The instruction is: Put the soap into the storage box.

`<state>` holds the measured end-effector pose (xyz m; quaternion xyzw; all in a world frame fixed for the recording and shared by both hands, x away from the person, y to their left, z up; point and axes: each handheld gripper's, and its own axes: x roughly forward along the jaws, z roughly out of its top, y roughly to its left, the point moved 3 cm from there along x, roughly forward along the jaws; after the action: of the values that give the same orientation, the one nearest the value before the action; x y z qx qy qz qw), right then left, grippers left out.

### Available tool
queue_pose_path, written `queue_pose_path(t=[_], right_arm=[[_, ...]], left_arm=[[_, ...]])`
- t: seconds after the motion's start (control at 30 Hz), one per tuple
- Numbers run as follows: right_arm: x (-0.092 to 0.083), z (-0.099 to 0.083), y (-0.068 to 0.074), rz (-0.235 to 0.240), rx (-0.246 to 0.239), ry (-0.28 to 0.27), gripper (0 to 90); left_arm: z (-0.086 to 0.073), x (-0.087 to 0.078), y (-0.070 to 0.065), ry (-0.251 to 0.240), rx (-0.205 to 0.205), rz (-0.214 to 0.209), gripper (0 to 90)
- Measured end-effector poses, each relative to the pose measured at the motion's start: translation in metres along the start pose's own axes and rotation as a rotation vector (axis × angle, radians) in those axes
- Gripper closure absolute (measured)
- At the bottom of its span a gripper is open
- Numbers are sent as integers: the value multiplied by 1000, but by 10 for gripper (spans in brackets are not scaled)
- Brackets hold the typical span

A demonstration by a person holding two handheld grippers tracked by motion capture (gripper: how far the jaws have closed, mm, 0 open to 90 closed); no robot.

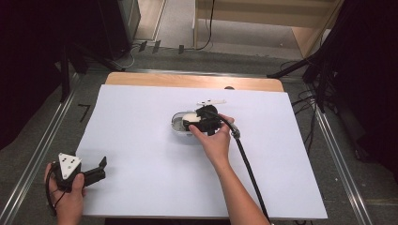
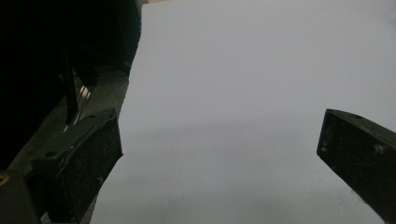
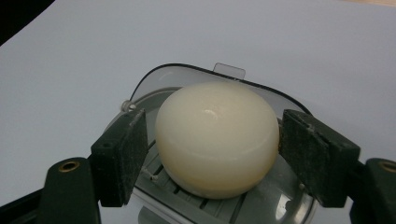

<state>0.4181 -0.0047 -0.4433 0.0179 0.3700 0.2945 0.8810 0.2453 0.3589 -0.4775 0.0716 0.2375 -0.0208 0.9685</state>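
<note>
High view: the left tool (image 1: 96, 169) sits at the near left corner of the bench (image 1: 141, 140), held in the person's left hand (image 1: 65, 194), with its grey three-cornered plate (image 1: 68, 164) facing up. Its two black jaws point toward the middle of the white sheet and stand well apart. Left gripper view confirms this state: the jaws are wide, with nothing between them, and bare white bench surface (image 2: 243, 93) lies ahead of them.

Toward the centre of the high view, a clear oval soap dish (image 1: 178, 125) rests on the white sheet, slightly beyond the middle of the bench. A cream-white rounded bar of soap (image 1: 190, 117) lies in it. The right tool (image 1: 199, 123) is over the dish, held in the person's right hand (image 1: 213, 140), and its black cable (image 1: 248, 173) trails back toward the near edge.

Right gripper view shows the grip in detail. The soap (image 3: 217, 137) sits on the slotted grey insert (image 3: 163, 179) of the soap dish (image 3: 187, 74), inside its clear rim. The two black jaws flank the bar on either side. The right jaw pad presses on the bar's side; the left jaw pad stands at the opposite side, in contact or very nearly so. The right tool is closed on the soap.
</note>
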Motion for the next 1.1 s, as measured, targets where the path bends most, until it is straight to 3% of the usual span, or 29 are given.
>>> queue_pose_path(t=[0.27,0.7,0.87,1.1], right_arm=[[-13,3,-3,10,-3,-33,251],[-43,-10,-25,-11,-6,-107,215],[-50,-17,-31,-16,-16,-102,138],[-59,-29,-42,-32,-7,-104,129]], left_arm=[[0,0,0,0,-1,0,4],[0,0,0,-2,4,2,5],[0,0,0,-3,3,3,4],[0,0,0,-3,0,4,5]])
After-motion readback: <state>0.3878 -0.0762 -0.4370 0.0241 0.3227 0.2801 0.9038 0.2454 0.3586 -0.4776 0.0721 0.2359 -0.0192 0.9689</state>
